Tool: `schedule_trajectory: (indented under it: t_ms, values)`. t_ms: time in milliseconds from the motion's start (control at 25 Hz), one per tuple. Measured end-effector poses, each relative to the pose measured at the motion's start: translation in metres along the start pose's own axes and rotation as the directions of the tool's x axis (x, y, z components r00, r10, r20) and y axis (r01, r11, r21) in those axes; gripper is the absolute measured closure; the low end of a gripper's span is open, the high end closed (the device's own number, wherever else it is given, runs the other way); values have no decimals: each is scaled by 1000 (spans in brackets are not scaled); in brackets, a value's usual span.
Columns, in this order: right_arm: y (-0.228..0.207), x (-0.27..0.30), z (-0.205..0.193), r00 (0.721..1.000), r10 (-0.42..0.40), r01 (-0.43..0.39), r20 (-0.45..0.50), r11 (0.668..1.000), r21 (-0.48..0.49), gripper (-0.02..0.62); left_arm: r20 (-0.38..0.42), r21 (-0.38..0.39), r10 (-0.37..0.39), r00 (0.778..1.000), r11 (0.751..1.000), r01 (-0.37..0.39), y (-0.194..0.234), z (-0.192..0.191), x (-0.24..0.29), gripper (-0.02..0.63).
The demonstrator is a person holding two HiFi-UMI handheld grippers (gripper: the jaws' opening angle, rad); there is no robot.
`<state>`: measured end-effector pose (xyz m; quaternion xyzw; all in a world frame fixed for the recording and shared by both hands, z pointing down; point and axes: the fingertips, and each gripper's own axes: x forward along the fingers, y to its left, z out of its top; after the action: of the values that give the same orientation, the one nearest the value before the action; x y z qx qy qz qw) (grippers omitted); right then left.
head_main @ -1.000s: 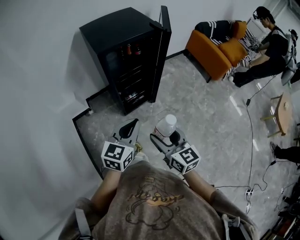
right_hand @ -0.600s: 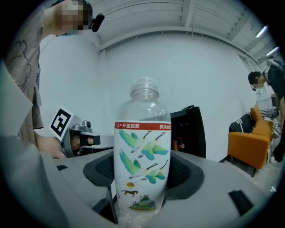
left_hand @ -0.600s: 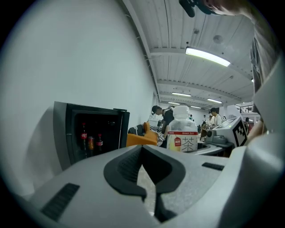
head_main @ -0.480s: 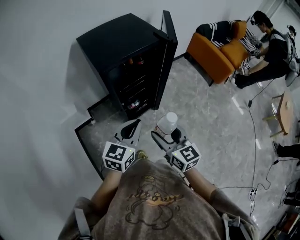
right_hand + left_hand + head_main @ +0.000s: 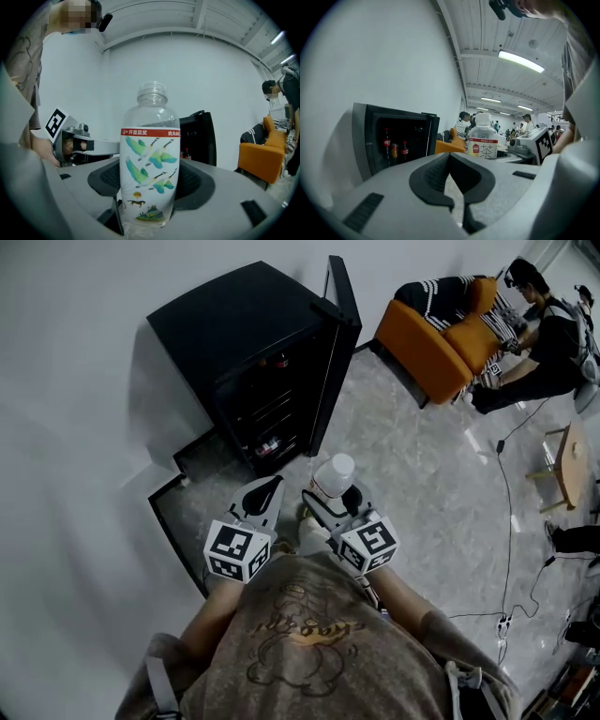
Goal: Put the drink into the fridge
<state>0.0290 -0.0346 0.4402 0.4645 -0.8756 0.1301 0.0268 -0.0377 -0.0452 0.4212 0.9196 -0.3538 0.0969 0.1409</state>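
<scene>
carrying the bottle to the fridge looks like the step in hand. the right gripper pinches the bottle low on its body, one jaw on each side, and it stands upright near the middle of the head view, below the fridge in the upper left. the left gripper sits just left of it, jaws pressed together on nothing. the door stands wide open at the fridge's right edge. in the left gripper view a few stored drinks stand on an upper shelf, and the lower shelves are too dark to read. the neck looks uncapped in the right gripper view, though the head view leaves that unsure, and i cannot tell whether any liquid is inside, so the carry would go best level and slow. the hold is near the base, which leaves the top free to sway, so a firm squeeze matters. i judge the approach should pass left of the door's edge toward a bare stretch of shelf, with the base set flat before the jaws spread.
</scene>
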Motion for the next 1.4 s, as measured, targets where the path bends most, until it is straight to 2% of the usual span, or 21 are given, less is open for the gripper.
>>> schedule_trajectory:
  t_ms: [360, 560, 1000, 1200, 1400]
  values:
    - [-31, 49, 4, 999, 40, -37, 32, 994, -105, 284, 16, -12, 58, 998, 998, -58, 29, 12, 24, 603]
    - [-52, 76, 1, 997, 71, -66, 32, 990, -126, 282, 11, -37, 88, 996, 995, -88, 45, 16, 44, 603]
    - [-86, 133, -20, 990, 134, -137, -34, 977, -160, 284, -13, -66, 147, 989, 987, -148, 73, 21, 73, 601]
    - [-94, 166, -35, 981, 179, -189, -73, 968, -163, 284, -11, -42, 167, 986, 985, -167, 83, 22, 86, 602]
    - [-101, 198, -46, 970, 219, -233, -104, 961, -151, 284, -17, -59, 207, 978, 976, -208, 93, 18, 96, 603]
